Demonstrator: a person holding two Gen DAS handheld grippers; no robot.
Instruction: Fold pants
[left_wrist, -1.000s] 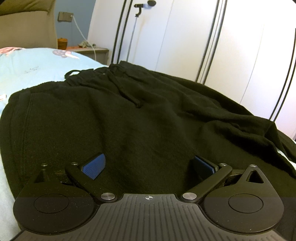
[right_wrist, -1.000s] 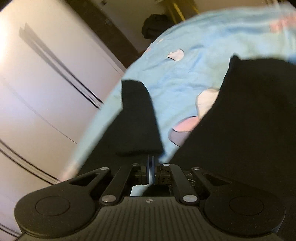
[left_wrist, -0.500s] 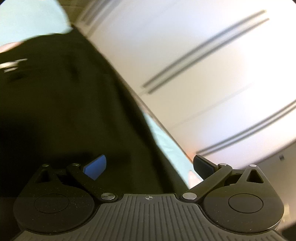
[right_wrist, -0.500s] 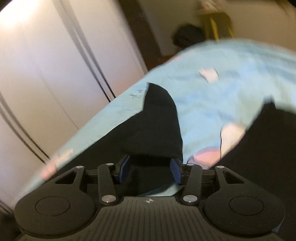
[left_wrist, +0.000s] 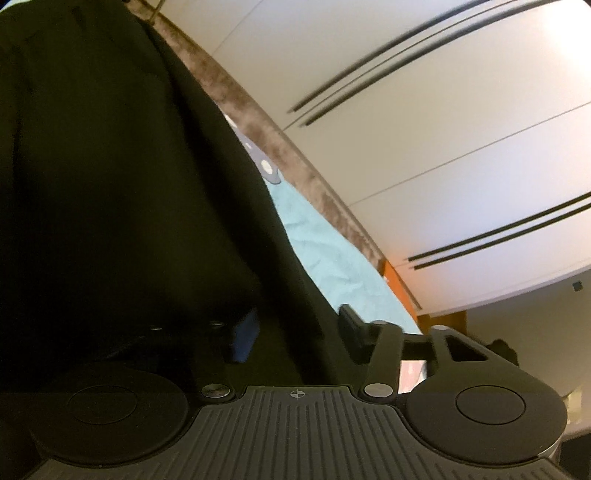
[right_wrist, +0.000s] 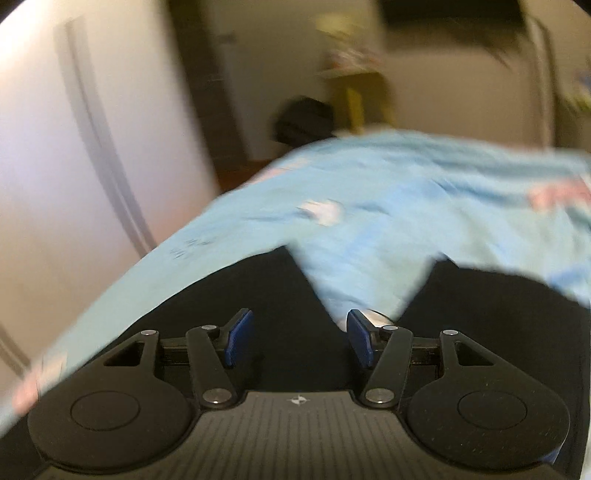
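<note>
The black pants (left_wrist: 110, 184) lie on a light blue bedsheet (left_wrist: 332, 258). In the left wrist view the dark cloth fills the left half. My left gripper (left_wrist: 299, 332) is open, low over the pants' edge, with black cloth between its blue pads. In the right wrist view, which is blurred, the two black legs (right_wrist: 258, 295) spread apart in a V over the sheet (right_wrist: 406, 221). My right gripper (right_wrist: 297, 339) is open and empty just above the left leg.
White wardrobe doors (left_wrist: 443, 129) with dark vertical lines stand close along the bed's side, also in the right wrist view (right_wrist: 74, 147). A brown bed edge (left_wrist: 288, 147) runs beside the sheet. A dark bag (right_wrist: 306, 122) and a yellow stand (right_wrist: 354, 96) stand beyond the bed.
My right gripper has opened and let go of the pant leg, which now lies flat. My left gripper has swung right and rolled toward the pants' edge by the wardrobe, its jaws somewhat narrower.
</note>
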